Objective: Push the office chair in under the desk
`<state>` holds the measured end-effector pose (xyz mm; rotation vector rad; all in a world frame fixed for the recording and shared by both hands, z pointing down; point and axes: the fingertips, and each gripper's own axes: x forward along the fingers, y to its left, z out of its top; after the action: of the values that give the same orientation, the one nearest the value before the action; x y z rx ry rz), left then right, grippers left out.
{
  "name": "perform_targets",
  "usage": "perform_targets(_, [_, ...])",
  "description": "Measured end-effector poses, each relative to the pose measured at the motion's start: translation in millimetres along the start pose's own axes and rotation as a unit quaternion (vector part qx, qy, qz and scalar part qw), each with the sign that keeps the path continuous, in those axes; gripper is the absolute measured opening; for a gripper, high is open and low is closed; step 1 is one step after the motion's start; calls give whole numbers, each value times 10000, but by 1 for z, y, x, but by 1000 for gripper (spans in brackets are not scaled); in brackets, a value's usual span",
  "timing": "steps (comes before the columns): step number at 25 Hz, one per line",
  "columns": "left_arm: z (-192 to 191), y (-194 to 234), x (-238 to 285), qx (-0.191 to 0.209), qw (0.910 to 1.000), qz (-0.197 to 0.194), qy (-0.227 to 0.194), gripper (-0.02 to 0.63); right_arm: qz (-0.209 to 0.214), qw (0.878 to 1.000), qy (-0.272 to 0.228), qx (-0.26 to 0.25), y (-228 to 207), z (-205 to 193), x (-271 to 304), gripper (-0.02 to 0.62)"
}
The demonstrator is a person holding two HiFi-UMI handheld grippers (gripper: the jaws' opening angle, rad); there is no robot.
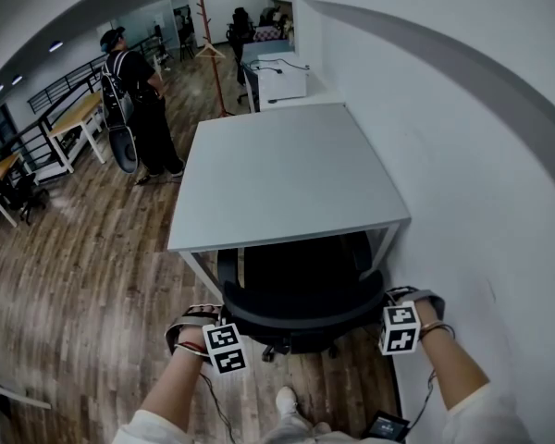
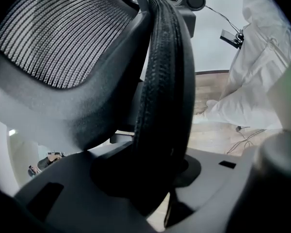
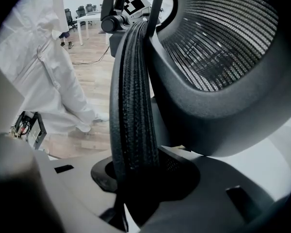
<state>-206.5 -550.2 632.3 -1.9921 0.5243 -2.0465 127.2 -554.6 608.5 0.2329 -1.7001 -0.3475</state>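
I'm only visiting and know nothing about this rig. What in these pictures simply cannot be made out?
Front of the office chair seat: head view, the desk top covers it.
Wheeled base: head view, the backrest hides most of it.
Desk: both gripper views, the backrest clamped in the left tongs and right tongs fills the frame.
Floor beneath the desk: every view, blocked by desk top and chair.

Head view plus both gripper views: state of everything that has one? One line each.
office chair: upright, seat partly under the desk, backrest still out past the front edge.
desk: standing against the wall, chair partly beneath it.
left gripper: shut on the backrest's left rim.
right gripper: shut on the backrest's right rim.
person: standing on the floor beyond the desk, wearing a backpack.
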Motion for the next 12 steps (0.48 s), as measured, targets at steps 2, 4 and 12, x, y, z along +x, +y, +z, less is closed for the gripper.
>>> perform_targets(2, [1, 2, 1, 2, 10000, -5, 4, 155, 2, 10000, 4, 5, -2, -1, 1, 152])
perform_targets(4, [1, 6, 3, -2, 10000, 3, 2, 155, -2, 10000, 10, 5, -6, -1, 2, 152])
perform_targets(12, [-1, 30, 14, 33, 10000, 43, -23, 155, -6, 10000, 29, 48, -27, 1, 12, 152])
